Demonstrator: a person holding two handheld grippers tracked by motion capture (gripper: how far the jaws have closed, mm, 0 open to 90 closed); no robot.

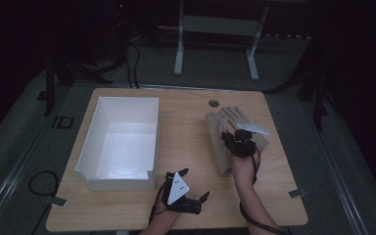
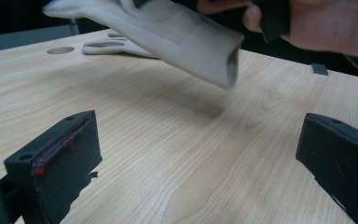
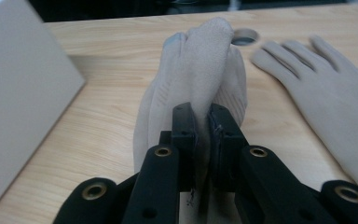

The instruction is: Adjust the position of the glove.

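Note:
Two beige gloves are on the right half of the wooden table (image 1: 191, 147). My right gripper (image 3: 204, 126) (image 1: 231, 138) is shut on one glove (image 3: 200, 65) (image 1: 218, 142), pinching a fold of its fabric; in the left gripper view this glove (image 2: 182, 32) hangs above the wood with its open cuff toward me. The other glove (image 3: 326, 88) (image 1: 236, 115) (image 2: 116, 46) lies flat with its fingers spread. My left gripper (image 1: 195, 183) (image 2: 200, 158) sits near the front edge, open wide, nothing between its jaws.
A white open box (image 1: 120, 142) (image 3: 18, 98) stands on the left half of the table. A round hole (image 1: 214, 103) (image 3: 244, 35) is in the tabletop near the far edge. A metal stand (image 1: 215, 29) is on the floor beyond.

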